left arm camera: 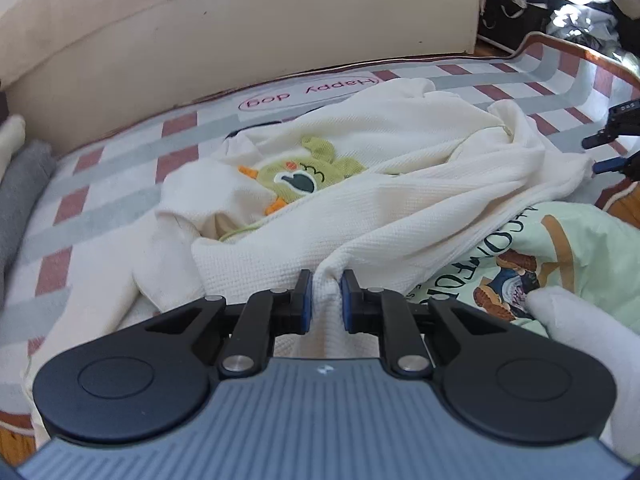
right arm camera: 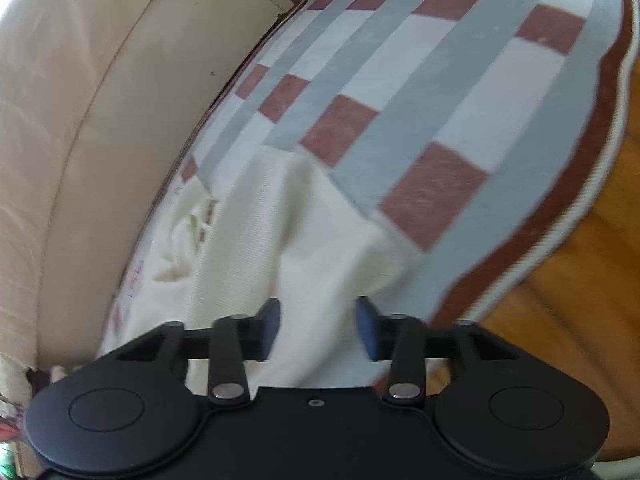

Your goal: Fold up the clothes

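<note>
Two hand-held grippers work one cream garment (left arm camera: 360, 208): my left hand-held gripper (left arm camera: 325, 300) pinches a ridge of its near edge, my right hand-held gripper (right arm camera: 318, 328) stands wide over another part, and beyond them it lies rumpled on the checked mat (left arm camera: 120, 152), so I judge folding largely remains.

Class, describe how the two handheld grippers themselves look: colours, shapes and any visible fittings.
The left gripper has a ribbed blue-grey body, black linkage arms with silver pivot pins, two round black discs and blue-padded jaws. The right gripper has the same build, but its body is plain black with a small hole in the middle. A white glove shows beside the left one.
</note>
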